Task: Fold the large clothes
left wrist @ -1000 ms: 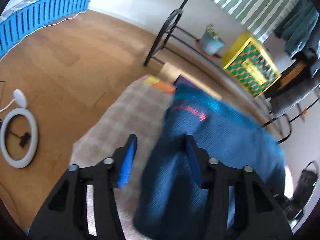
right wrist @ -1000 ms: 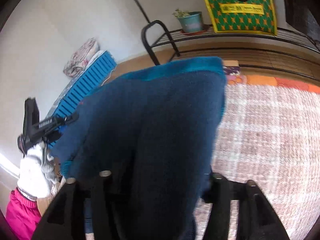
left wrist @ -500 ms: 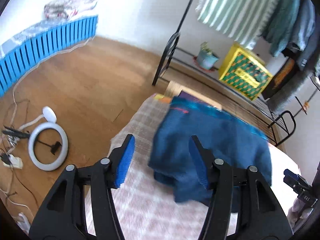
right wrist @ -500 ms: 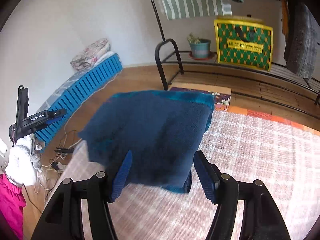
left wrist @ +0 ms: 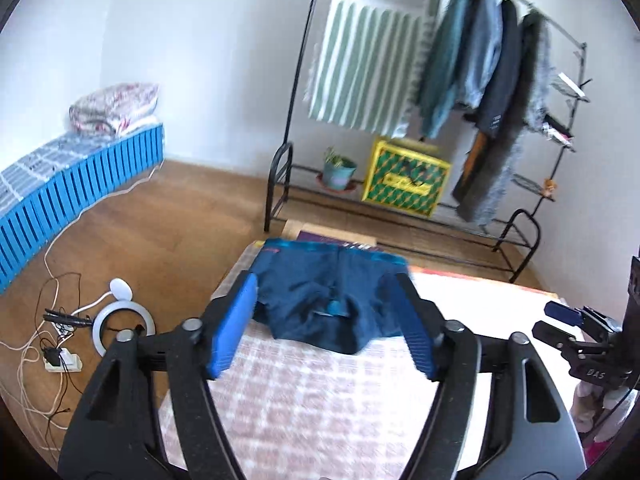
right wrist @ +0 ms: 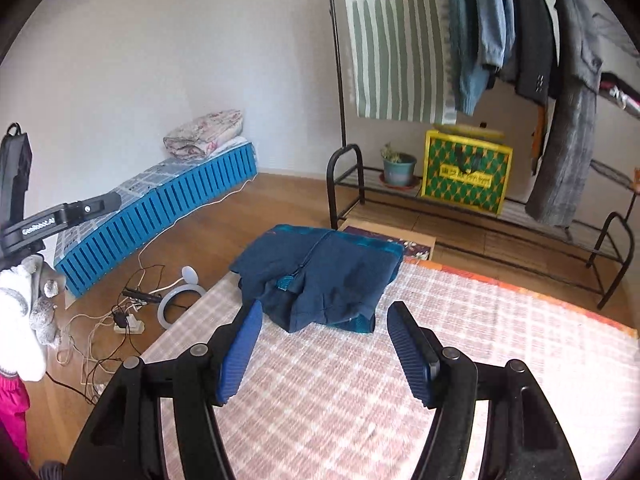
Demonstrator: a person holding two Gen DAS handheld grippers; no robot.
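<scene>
A dark blue garment [left wrist: 320, 300] [right wrist: 320, 276] lies folded in a bundle at the far end of the checked pink-and-white cloth [left wrist: 320, 400] [right wrist: 360, 380]. My left gripper [left wrist: 326, 312] hangs above and short of the bundle, its jaws opening, with nothing between the blue pads [left wrist: 234, 332]. My right gripper [right wrist: 324, 344] is likewise raised and back from the garment, open and empty. The right gripper shows at the right edge of the left wrist view [left wrist: 560, 322], and the left tool at the left edge of the right wrist view [right wrist: 60, 214].
A black clothes rack [left wrist: 460, 80] [right wrist: 480, 40] with hanging clothes, a yellow-green bag [left wrist: 404, 184] and a potted plant [left wrist: 338, 170] stands behind. A blue low mattress [left wrist: 60, 184] lies left. A ring light [left wrist: 120, 320] and cables sit on the wooden floor.
Both grippers let go of the blue garment and pulled up and back from it. The garment dropped from in front of the cameras onto the far end of the cloth as a folded bundle.
</scene>
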